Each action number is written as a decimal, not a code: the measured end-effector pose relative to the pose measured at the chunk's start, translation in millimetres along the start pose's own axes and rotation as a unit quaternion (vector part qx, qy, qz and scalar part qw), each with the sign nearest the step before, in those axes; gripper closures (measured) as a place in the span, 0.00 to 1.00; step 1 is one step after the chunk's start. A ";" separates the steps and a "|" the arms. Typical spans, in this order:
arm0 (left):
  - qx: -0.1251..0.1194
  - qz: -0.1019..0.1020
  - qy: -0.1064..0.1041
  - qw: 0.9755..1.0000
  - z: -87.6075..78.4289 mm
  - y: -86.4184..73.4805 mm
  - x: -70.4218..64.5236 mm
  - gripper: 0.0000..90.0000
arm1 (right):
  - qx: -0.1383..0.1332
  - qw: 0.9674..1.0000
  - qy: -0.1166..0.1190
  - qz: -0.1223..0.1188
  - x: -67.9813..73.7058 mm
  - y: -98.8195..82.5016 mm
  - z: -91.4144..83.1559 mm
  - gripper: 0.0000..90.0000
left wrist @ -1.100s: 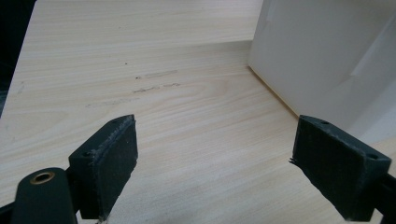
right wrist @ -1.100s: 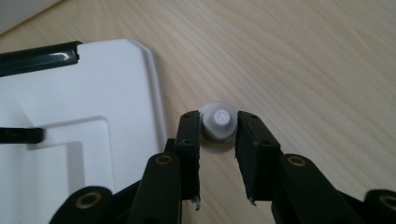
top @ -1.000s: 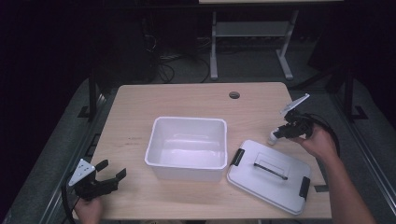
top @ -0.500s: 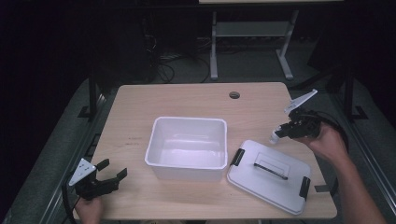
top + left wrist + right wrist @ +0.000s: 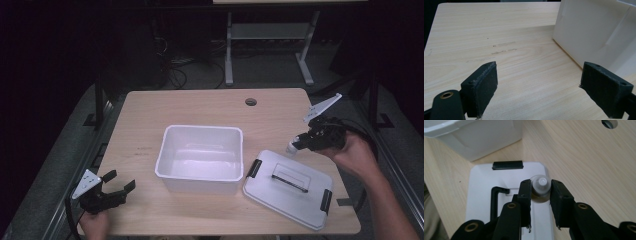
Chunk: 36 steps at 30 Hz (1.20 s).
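At the table's (image 5: pixel 150 107) near left corner the left hand-held gripper (image 5: pixel 114 186) rests low with its jaws spread wide and nothing between them; in the left gripper view its pads (image 5: pixel 484 82) frame bare wood, with the wall of the white bin (image 5: pixel 596 32) just beyond the right pad.

The bin (image 5: pixel 200 157) stands open in the middle of the table. Its lid (image 5: pixel 287 187) lies flat just beside it toward the near right corner, black latches at both ends and a handle on top.

Near the right edge, the right hand-held gripper (image 5: pixel 295 146) is clenched on a small bottle (image 5: pixel 540 188) and holds it in the air above the far end of the lid. The right gripper view looks down on its pale ribbed cap, with the pads pressing on either side just below the cap.

The bottle looks light and rigid, probably smooth plastic, so weight is no worry but slip is. Its round body gives the flat pads only a narrow line of contact, and it could twist or pivot in the grip. Holding it high near the ribbed cap, as now, seems the surest place; a firm, steady squeeze should do, since a small hard bottle is unlikely to crush.
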State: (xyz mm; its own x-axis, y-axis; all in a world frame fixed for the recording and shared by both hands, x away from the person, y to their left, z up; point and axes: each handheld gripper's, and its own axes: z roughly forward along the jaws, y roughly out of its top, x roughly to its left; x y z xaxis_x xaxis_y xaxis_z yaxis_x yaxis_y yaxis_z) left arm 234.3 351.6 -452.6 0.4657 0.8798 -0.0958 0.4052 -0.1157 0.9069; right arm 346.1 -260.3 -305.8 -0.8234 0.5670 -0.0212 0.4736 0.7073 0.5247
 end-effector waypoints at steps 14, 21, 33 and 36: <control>-0.002 0.001 -0.001 1.000 0.6 0.9 -1.4 0.14 | -0.014 0.999 0.022 -0.025 25.6 17.3 -16.2 0.79; -0.001 0.001 0.000 1.000 0.3 1.1 -1.5 0.15 | -0.013 0.999 0.030 -0.034 33.6 23.7 -20.2 0.79; -0.002 0.002 -0.001 1.000 0.6 1.3 -1.1 0.14 | -0.020 0.997 0.045 -0.056 49.8 40.2 -26.0 0.79; -0.002 0.002 -0.001 1.000 0.9 1.4 -1.1 0.14 | -0.023 0.997 0.048 -0.064 53.4 45.8 -27.0 0.79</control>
State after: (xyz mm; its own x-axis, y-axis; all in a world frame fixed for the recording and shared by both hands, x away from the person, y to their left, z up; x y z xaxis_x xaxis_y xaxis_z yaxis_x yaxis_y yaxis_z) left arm 235.0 350.1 -451.6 0.4689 0.8783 -0.0930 0.4007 -0.1177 0.9086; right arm 315.4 -209.0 -259.9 -0.9034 0.4287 -0.0105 0.3493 0.7498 0.5619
